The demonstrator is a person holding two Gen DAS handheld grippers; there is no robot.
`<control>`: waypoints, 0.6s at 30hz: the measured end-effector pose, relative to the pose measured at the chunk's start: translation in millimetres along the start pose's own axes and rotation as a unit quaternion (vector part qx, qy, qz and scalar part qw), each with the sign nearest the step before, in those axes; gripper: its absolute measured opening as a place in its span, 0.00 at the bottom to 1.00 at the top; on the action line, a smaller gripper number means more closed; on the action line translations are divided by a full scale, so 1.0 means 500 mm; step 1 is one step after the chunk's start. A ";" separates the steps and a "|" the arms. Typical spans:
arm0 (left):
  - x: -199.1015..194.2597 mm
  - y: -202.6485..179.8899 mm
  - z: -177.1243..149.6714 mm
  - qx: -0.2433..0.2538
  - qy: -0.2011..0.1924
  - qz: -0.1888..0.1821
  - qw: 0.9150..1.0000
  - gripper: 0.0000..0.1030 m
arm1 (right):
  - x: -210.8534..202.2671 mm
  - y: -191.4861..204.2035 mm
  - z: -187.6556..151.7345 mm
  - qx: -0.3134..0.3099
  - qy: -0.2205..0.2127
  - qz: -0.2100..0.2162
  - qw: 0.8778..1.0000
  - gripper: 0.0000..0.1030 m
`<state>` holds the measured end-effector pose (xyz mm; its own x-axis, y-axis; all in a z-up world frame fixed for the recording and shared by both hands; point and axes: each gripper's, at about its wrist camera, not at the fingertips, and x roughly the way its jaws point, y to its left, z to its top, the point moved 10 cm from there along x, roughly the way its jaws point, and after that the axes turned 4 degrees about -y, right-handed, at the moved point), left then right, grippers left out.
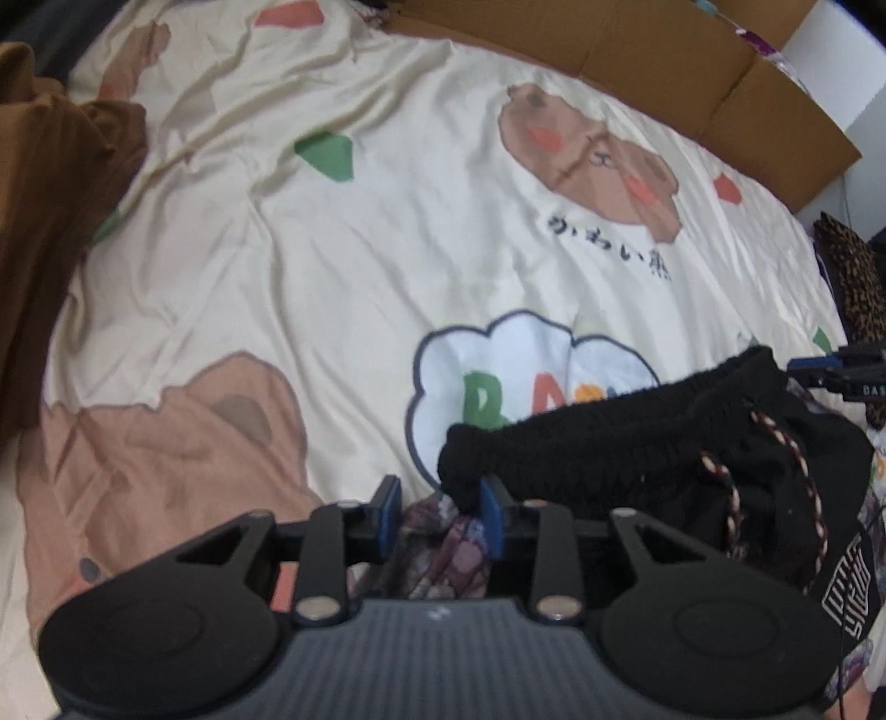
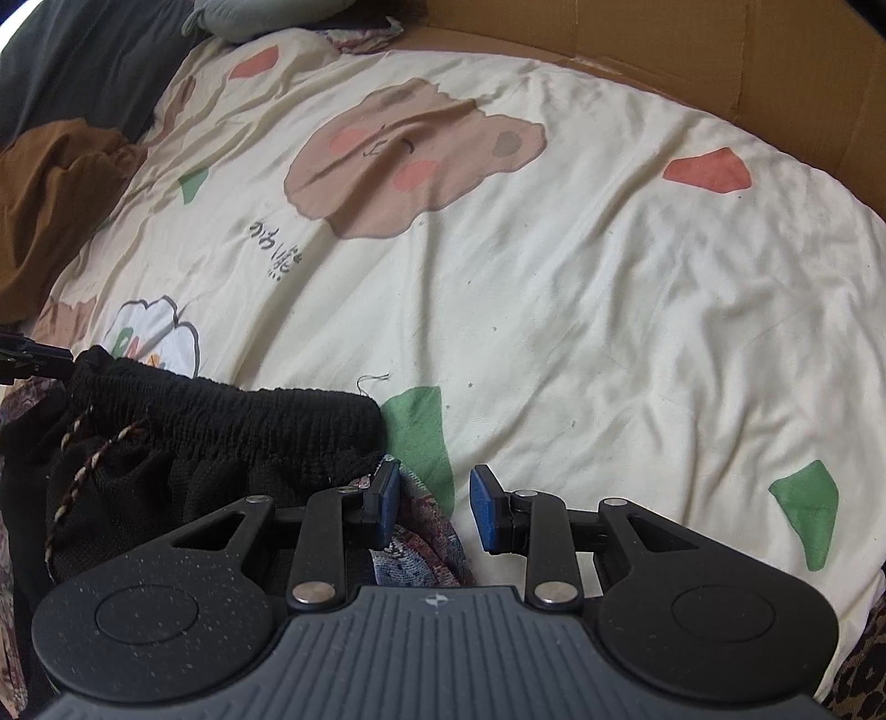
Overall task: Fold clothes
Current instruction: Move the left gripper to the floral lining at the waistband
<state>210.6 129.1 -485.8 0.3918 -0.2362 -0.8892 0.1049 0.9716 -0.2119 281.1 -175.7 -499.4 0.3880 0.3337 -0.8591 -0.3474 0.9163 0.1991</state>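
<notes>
Black shorts [image 1: 664, 443] with an elastic waistband and a braided drawstring [image 1: 786, 459] lie bunched on a cream bear-print bed sheet [image 1: 387, 249]. My left gripper [image 1: 440, 515] is open. The waistband's left corner hangs between its fingers beside the right pad, unpressed. In the right wrist view the shorts [image 2: 221, 432] lie at the left. My right gripper [image 2: 434, 509] is open at the waistband's right end, its left pad at the shorts' edge. Patterned fabric [image 2: 421, 554] lies under both grippers.
A brown garment [image 1: 50, 194] is heaped at the left of the bed. Cardboard [image 1: 664, 61] lines the far edge. Leopard-print fabric [image 1: 853, 277] lies at the right edge. A grey pillow [image 2: 266, 14] and dark bedding [image 2: 83, 61] sit at the far left corner.
</notes>
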 end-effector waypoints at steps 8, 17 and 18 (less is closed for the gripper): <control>0.014 0.006 -0.017 0.008 0.018 -0.012 1.000 0.40 | 0.005 0.010 -0.001 -0.024 0.008 0.009 1.000 0.29; 0.020 -0.011 -0.038 0.039 0.040 -0.037 0.998 0.28 | -0.018 0.013 0.023 -0.068 0.002 0.048 0.997 0.38; 0.019 -0.015 -0.040 0.050 0.042 -0.036 0.997 0.26 | -0.017 0.016 0.024 -0.076 0.003 0.052 0.996 0.38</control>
<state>195.1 119.6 -500.8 0.3026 -0.2995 -0.9048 0.2218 0.9454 -0.2388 285.2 -168.6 -484.8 0.3392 0.4227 -0.8404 -0.5100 0.8333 0.2133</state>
